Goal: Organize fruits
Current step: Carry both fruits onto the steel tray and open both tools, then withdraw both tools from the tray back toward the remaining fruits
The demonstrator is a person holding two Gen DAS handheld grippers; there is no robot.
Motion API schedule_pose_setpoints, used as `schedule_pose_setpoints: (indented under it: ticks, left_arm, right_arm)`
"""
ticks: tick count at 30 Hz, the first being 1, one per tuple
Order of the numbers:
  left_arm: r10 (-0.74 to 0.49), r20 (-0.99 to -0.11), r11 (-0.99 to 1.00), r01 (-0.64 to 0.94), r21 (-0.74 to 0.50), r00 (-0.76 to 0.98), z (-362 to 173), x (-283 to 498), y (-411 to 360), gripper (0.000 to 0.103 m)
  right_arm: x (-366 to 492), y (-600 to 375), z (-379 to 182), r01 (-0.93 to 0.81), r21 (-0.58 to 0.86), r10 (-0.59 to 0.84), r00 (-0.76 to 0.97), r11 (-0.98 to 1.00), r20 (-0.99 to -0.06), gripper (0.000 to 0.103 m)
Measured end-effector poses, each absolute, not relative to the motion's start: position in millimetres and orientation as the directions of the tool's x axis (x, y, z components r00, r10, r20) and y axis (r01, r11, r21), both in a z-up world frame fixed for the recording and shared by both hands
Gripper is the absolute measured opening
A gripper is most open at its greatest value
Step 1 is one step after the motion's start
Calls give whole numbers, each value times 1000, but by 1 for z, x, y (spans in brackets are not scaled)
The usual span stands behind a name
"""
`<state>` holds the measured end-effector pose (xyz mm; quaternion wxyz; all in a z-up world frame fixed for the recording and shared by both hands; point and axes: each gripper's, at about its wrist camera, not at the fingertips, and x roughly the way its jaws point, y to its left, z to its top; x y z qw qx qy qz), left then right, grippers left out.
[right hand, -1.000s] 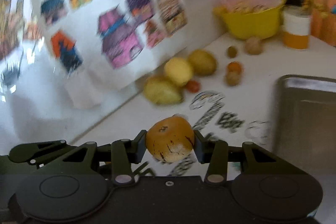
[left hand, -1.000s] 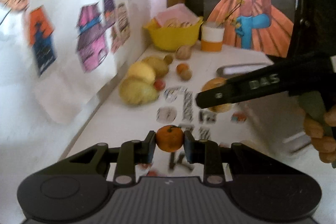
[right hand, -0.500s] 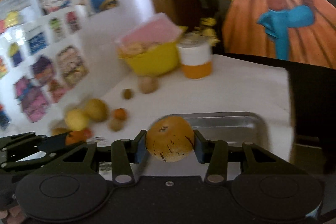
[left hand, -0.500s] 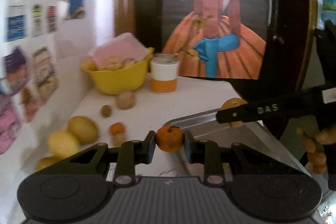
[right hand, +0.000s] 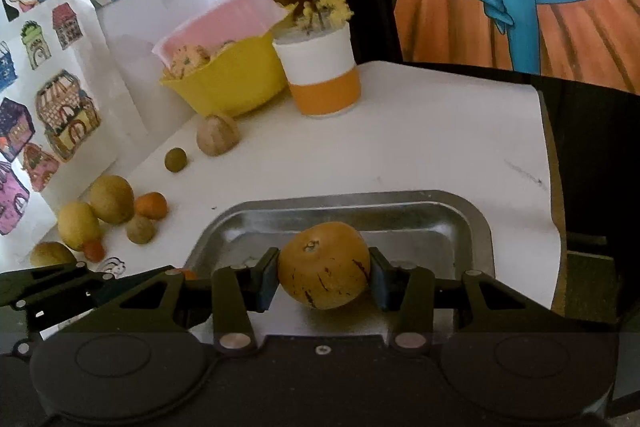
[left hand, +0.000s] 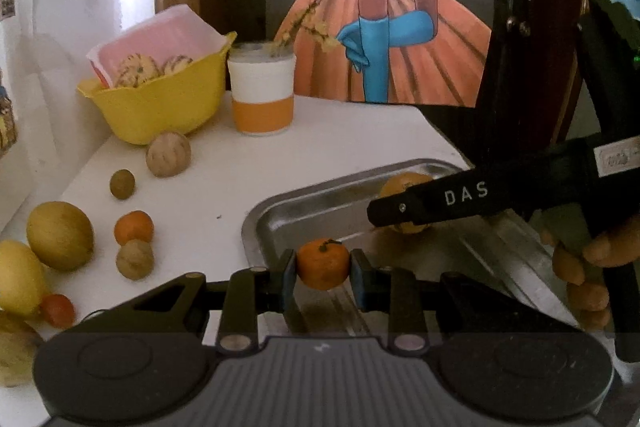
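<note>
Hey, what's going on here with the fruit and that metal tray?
A person is sorting fruit with a handheld gripper in each hand. The left gripper is shut on a small tangerine and the right gripper on a bigger yellow-orange speckled fruit; both hover over the metal tray, which looks empty. More fruit lies on the white table, near a yellow bowl and a white-and-orange cup.

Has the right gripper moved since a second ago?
Yes. The right gripper, shut on the big orange fruit, swung right from the loose fruit to above the metal tray.
</note>
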<state>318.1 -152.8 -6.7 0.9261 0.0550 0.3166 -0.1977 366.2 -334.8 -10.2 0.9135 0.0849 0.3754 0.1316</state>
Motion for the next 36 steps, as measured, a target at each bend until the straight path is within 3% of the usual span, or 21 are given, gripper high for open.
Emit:
schedule_pose_setpoints:
  ticks: [11, 14, 15, 16, 20, 28, 36]
  left_arm:
    - [-342, -636, 915, 399, -58, 692, -15, 325, -154, 32]
    - [-345, -634, 915, 397, -65, 692, -11, 322, -153, 44]
    - [-342, -630, 918, 392, -66, 697, -9, 320, -152, 61]
    - [-341, -617, 921, 384, -67, 709, -6, 317, -150, 71]
    - [-338, -589, 927, 367, -74, 734, 7, 304, -142, 77]
    - [-304, -518, 951, 283, -122, 799, 40, 260, -107, 100]
    - [-300, -451, 952, 230, -204, 840, 69, 204, -68, 102]
  right_arm:
    - [366, -333, -10, -201, 240, 311, 695, 950, -648, 50]
    - [362, -335, -7, -208, 256, 325, 708, 944, -627, 56]
    - [361, -336, -5, -214, 265, 336, 709, 940, -620, 57]
    - [358, -337, -2, -215, 270, 340, 714, 938, -613, 60]
    - [344, -341, 13, -214, 272, 337, 746, 938, -574, 74]
    - [290, -342, 56, -214, 225, 299, 828, 950, -474, 93]
    - [212, -328, 89, -230, 172, 280, 881, 958, -381, 102]
